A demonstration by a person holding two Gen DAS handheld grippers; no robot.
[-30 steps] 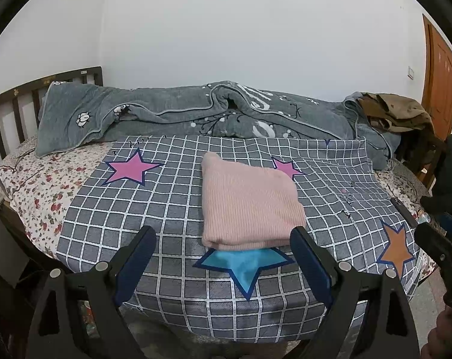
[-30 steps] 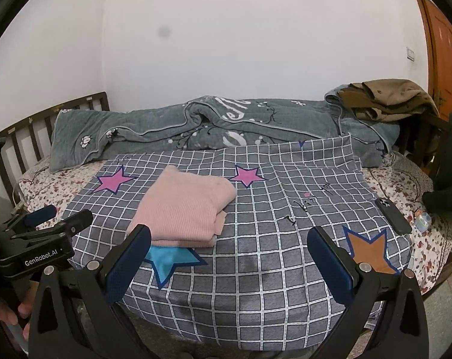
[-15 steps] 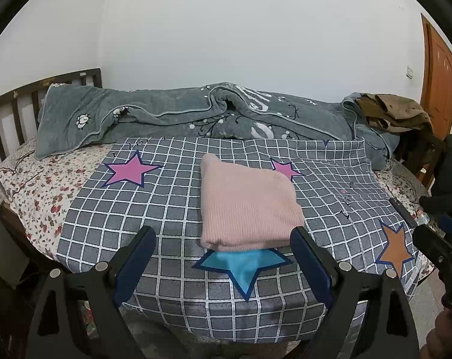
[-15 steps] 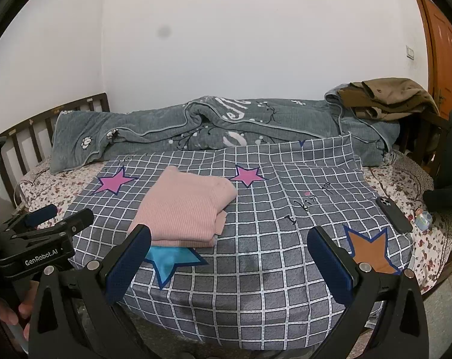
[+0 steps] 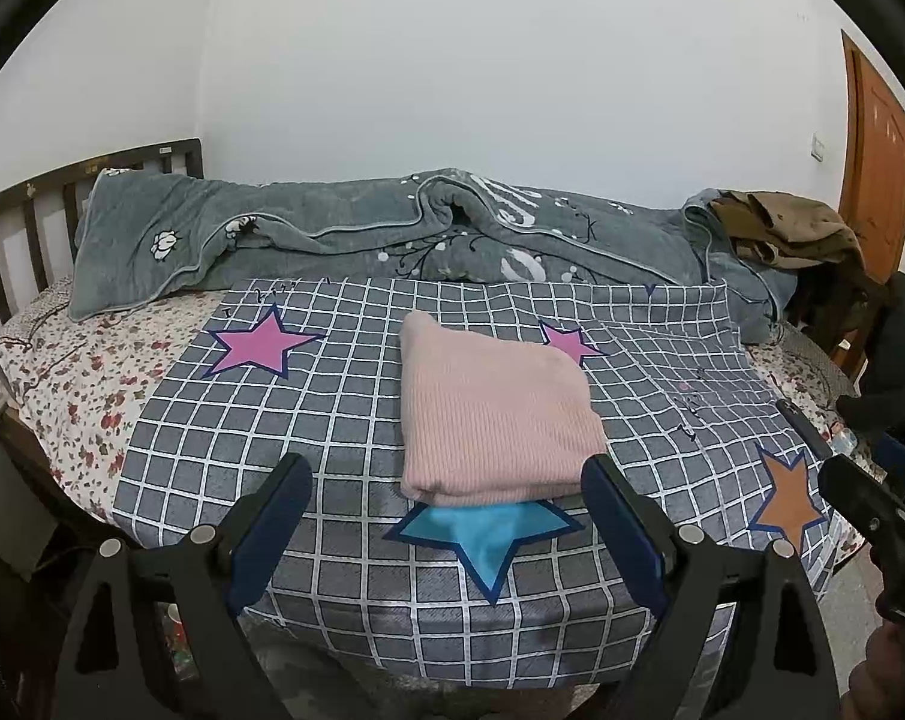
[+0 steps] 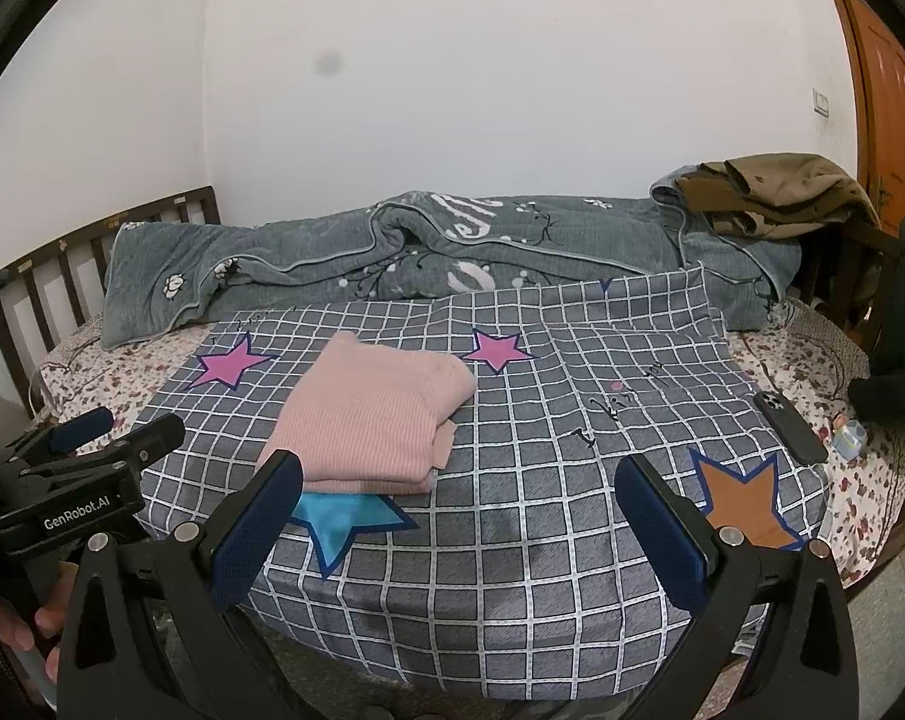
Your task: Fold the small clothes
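Nothing has shifted since the earlier frames: both claws hang where they were, short of the bed's near edge, and the folded garment lies as it did.

Left to right: a dark slatted wooden headboard (image 5: 26,204) stands at the left end of the bed, whose floral sheet (image 5: 74,378) shows beside a grey checked cover with printed stars (image 5: 332,396). The left claw (image 5: 446,534) stands wide open with nothing between its blue padded fingers (image 5: 272,516). Just beyond it, on the cover near the front edge, lies the folded pink ribbed knit garment (image 5: 494,414), a soft rough rectangle whose long axis runs from the near edge away toward the wall; its front edge overlaps a blue star (image 5: 482,534). The right claw (image 6: 458,522) is likewise spread wide and empty, the garment off to its left. Behind, a rumpled grey-green quilt (image 5: 344,240) stretches along the plain white wall (image 5: 482,72). A black phone (image 6: 788,426) rests on the sheet at right, and brown clothes (image 6: 776,192) are heaped before an orange wooden door (image 6: 890,96).
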